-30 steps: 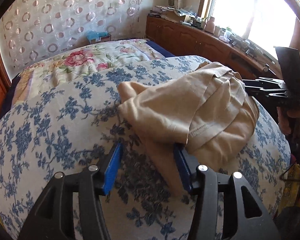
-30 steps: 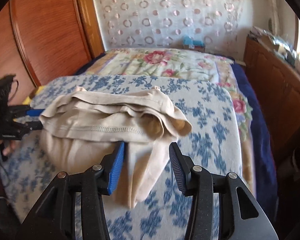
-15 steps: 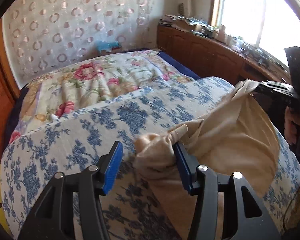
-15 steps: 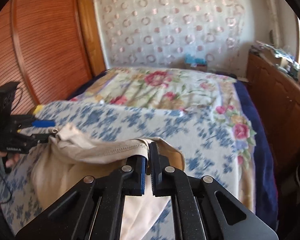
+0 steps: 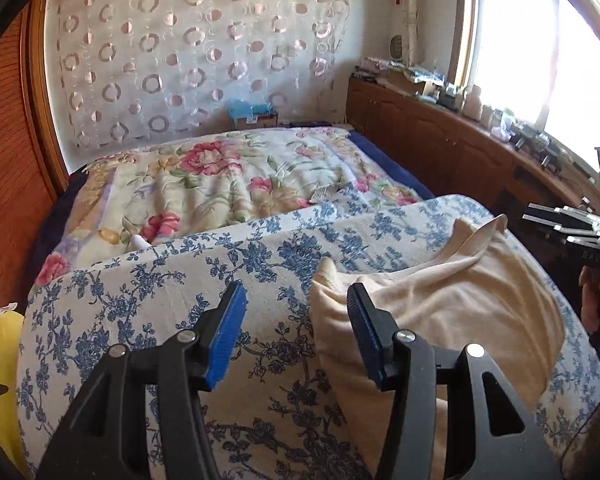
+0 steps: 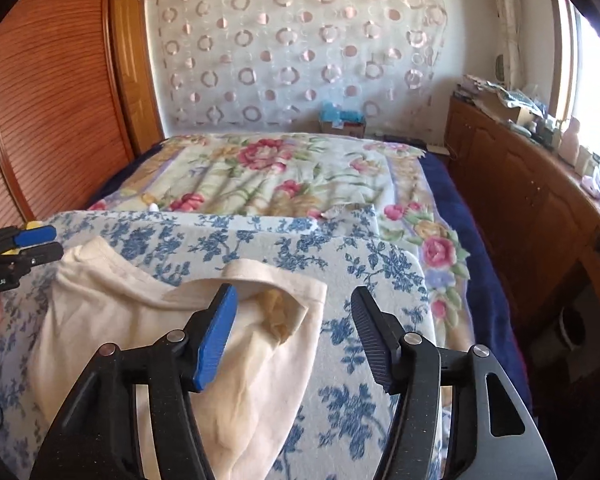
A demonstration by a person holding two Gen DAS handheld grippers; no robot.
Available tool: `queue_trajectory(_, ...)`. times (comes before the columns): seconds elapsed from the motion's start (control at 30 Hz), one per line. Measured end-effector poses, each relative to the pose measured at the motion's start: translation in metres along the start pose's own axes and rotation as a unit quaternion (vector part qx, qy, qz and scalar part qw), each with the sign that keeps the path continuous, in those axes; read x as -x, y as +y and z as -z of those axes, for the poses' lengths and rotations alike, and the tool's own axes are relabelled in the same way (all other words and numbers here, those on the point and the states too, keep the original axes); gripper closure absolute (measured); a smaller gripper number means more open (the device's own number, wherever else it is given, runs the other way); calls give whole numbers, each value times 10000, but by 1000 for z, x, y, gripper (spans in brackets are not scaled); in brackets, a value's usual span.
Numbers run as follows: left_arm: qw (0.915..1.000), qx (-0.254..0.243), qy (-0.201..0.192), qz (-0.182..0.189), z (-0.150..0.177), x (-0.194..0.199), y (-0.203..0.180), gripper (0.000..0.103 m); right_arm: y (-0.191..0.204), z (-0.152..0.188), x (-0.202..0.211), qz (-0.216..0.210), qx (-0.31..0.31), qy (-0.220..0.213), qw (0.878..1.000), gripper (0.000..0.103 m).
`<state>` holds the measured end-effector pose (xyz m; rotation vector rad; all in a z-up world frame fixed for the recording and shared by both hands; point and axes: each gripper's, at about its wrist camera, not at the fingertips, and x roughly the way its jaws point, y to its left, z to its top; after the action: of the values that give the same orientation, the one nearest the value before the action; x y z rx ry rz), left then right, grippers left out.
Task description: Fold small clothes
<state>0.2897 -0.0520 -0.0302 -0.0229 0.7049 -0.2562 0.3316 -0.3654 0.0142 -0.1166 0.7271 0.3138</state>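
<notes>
Beige cloth, a small garment (image 6: 188,344), lies spread on the blue-flowered cover (image 6: 364,280) at the near end of the bed. Its ribbed neckline faces away from you in the right wrist view, one corner reaching toward your left gripper (image 6: 40,242) at the frame's left edge.

Your right gripper (image 6: 292,332) has just been opening: its jaws stand apart, nothing pinched. Its blue pad (image 6: 214,336) hangs over the garment's neckline; the other finger sits over bare cover, clear of the cloth.

Your left gripper (image 5: 296,332) is likewise parted and grips nothing. In its own view the garment (image 5: 440,312) lies mostly to the right; the right-hand pad (image 5: 364,340) overlaps the cloth's edge, contact unclear, while the left-hand pad is over printed cover only.

Beyond the cover, a rose-patterned quilt (image 5: 228,180) runs to the circle-print curtain (image 5: 196,52). Wooden cabinets (image 6: 532,200) line the window side.
</notes>
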Motion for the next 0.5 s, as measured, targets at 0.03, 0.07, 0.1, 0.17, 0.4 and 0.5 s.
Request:
queue_trajectory(0.03,10000,19,-20,52,1,4,0,51,1,2,3,-44,-4,1,10000,41)
queue_trajectory(0.07,9999,24,-23,112,1,6,-1,51,4,4,7,-91,7,12,10000,41)
queue_trajectory(0.1,9998,16,-25,199,1,9,-4,51,6,6,8,-173,11,45,9998,40)
queue_trajectory(0.17,9996,-28,33,295,4,10,-7,51,10,11,8,-297,17,154,9994,40)
queue_trajectory(0.4,9964,-118,668,516,19,-21,-19,51,15,34,-19,-507,-79,724,9961,34)
queue_trajectory(0.5,9937,47,961,575,21,-41,-17,51,14,41,-34,-575,-230,969,9934,34)
